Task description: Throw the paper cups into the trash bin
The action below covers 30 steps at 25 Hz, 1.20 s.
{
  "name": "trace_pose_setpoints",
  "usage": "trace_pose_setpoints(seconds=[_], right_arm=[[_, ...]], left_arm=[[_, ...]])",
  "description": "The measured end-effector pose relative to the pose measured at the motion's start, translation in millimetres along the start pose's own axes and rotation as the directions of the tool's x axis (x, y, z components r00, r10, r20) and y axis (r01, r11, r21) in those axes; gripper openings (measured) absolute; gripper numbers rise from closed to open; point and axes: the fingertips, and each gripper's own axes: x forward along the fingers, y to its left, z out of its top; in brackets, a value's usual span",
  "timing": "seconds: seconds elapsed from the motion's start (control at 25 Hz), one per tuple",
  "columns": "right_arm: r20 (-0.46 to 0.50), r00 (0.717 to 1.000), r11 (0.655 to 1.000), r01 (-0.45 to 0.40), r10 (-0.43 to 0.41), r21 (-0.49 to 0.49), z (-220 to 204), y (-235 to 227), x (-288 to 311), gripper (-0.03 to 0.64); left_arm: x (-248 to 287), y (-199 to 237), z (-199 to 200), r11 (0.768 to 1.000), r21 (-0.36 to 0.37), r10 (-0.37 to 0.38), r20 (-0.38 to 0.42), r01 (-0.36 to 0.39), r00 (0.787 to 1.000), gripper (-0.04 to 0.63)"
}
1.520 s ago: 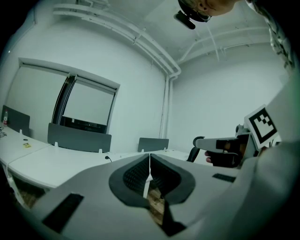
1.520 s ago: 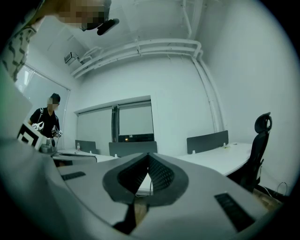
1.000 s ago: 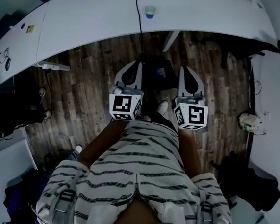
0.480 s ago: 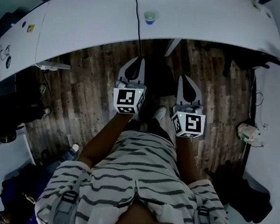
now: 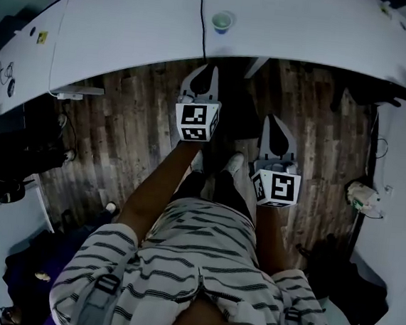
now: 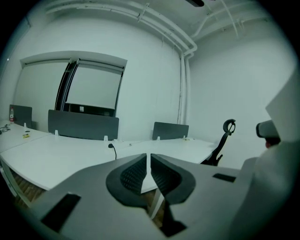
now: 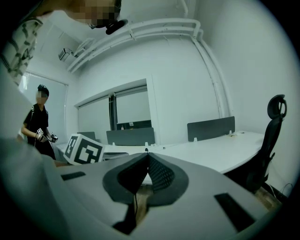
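A paper cup (image 5: 221,21) with a blue band stands upright on the long white desk (image 5: 130,30), near its front edge. My left gripper (image 5: 209,72) reaches out over the wooden floor just short of that edge, a little left of the cup and below it; its jaws are shut and empty. In the left gripper view the left gripper (image 6: 149,155) points across the desk top, and the cup does not show there. My right gripper (image 5: 278,121) hangs lower and further back, also shut and empty. I cannot make out a trash bin in any view.
A black cable (image 5: 201,15) runs across the desk next to the cup. A power strip (image 5: 77,96) lies under the desk at the left. An office chair (image 7: 267,150) stands at the right. Another person (image 7: 40,124) stands at the far left. A white and green object (image 5: 360,196) sits on the floor at the right.
My left gripper has moved forward and up toward the desk edge and the cup. The right gripper has stayed back at about the same place.
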Motion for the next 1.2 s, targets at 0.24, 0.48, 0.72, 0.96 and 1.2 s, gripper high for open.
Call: trace_pose_setpoints(seconds=[0.24, 0.48, 0.72, 0.96, 1.2], right_arm=[[-0.028, 1.0, 1.0, -0.003, 0.003, 0.007, -11.9, -1.2, 8.3, 0.011], [-0.06, 0.998, 1.0, 0.003, -0.003, 0.01, -27.3, -8.6, 13.5, 0.011], [-0.076, 0.997, 1.0, 0.002, -0.002, 0.0, -35.2, -13.4, 17.1, 0.011], [-0.094, 0.995, 1.0, 0.007, -0.008, -0.002, -41.9, -16.7, 18.3, 0.011], [-0.121, 0.992, 1.0, 0.018, -0.019, -0.008, -51.8, -20.6, 17.2, 0.011]], left_arm=[[45.1, 19.0, -22.9, 1.0, -0.017, 0.023, -0.022, -0.023, 0.999, 0.063], [88.3, 33.1, -46.2, 0.999, 0.005, 0.038, -0.056, -0.038, 0.998, 0.156], [130.8, 50.4, -70.8, 0.996, 0.062, 0.063, -0.079, -0.058, 0.995, 0.248], [165.9, 62.9, -89.0, 0.995, 0.083, 0.074, -0.144, -0.062, 0.987, 0.284], [193.4, 77.8, -111.2, 0.993, 0.1, 0.085, -0.193, -0.067, 0.978, 0.304]])
